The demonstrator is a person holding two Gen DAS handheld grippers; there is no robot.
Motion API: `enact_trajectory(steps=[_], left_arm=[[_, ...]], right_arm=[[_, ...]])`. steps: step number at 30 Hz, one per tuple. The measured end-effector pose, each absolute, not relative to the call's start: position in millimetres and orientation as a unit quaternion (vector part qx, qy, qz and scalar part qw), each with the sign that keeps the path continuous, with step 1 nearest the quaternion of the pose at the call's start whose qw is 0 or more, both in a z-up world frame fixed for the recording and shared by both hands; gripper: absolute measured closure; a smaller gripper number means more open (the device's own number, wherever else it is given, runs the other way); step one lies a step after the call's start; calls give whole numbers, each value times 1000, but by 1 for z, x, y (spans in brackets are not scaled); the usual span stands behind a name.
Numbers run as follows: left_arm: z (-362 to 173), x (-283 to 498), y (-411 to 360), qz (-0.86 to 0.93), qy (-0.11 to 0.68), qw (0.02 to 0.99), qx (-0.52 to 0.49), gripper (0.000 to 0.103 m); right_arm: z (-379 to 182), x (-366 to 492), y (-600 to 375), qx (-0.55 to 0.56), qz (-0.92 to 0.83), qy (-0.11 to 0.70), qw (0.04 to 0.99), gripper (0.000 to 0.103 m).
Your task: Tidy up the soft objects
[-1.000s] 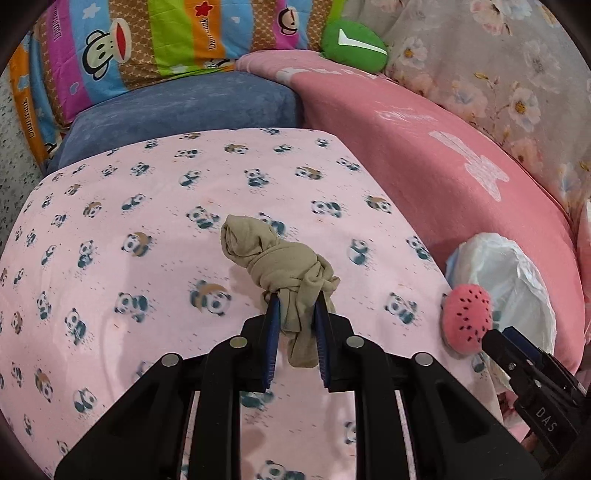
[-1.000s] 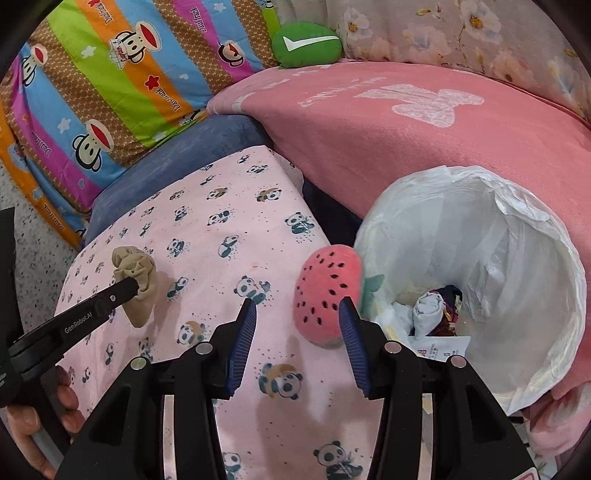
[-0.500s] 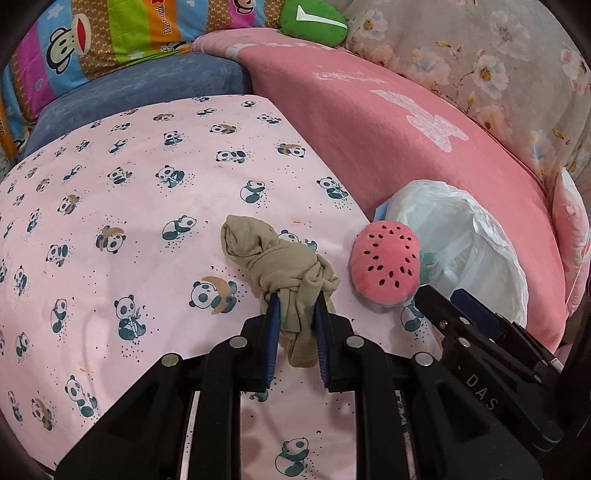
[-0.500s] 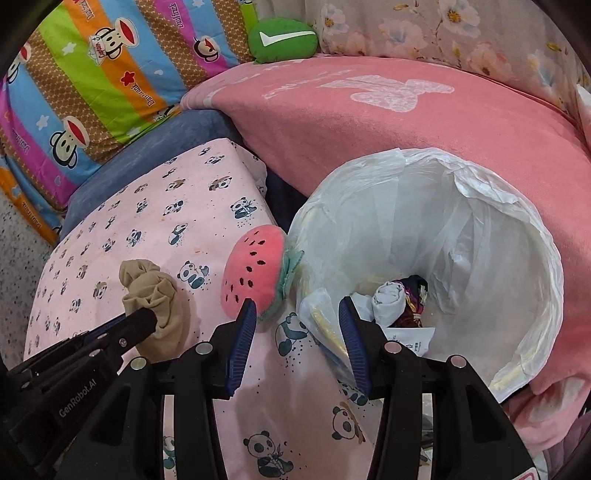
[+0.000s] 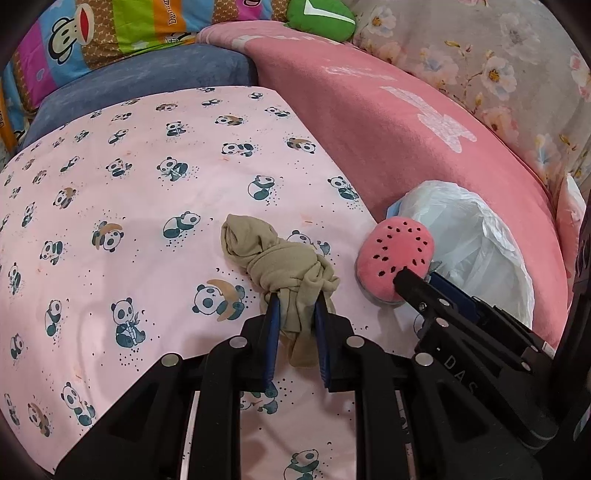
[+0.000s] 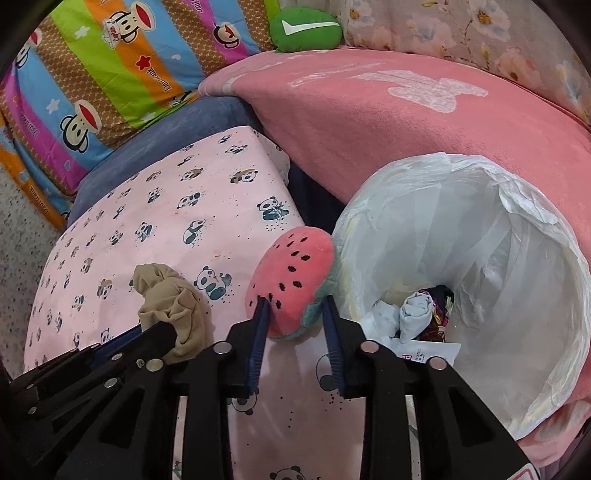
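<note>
Since the earlier frames, the right gripper (image 6: pixel 295 314) has come down around the watermelon plush (image 6: pixel 291 273), which then lay loose ahead of its wider fingers; its jaws are closing, the left pad already denting the plush. The left gripper (image 5: pixel 295 308) stays clamped on the knotted beige stocking (image 5: pixel 273 258) and has drifted toward the bag.

A pink panda-print sheet (image 5: pixel 129 206) fills the lower left of both views. A blue cushion (image 5: pixel 147 81) and a striped monkey-print pillow (image 6: pixel 103 74) lie at upper left, a coral blanket (image 6: pixel 406 129) runs across the upper right, a floral cloth (image 5: pixel 498 74) behind it.

One stocking runs from the pads up and left in the left view, knot nearest the fingers. One plush sits at centre in the right view, touching the one white bag (image 6: pixel 517 229), whose mouth faces the camera with crumpled items inside. One green cushion (image 6: pixel 306 29) sits at top centre.
</note>
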State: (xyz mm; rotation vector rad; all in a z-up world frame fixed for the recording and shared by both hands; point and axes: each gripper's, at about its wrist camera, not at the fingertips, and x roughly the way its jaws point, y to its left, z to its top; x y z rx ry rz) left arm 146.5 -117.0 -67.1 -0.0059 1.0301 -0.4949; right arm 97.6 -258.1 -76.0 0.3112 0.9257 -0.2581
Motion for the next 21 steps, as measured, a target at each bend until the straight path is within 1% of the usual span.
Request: enact_trajectory(steps=[5,8,16,21], left_arm=[[-66,147,-118,-233,488,842,-1,86],[-62,145,-118,-232,485,843,1,86],[-44,134,-131,-240,471,849,13,86],[-31,124,-154,-257,460,849,27,86]], right_arm=[[-73,96,-256,146,-117,441,878,86],[-67,92,-257,148,-115,430,883,88],[-48,76,-272,175,-119,399,892,88],[-35,60,-294,198,-145,375,894,88]])
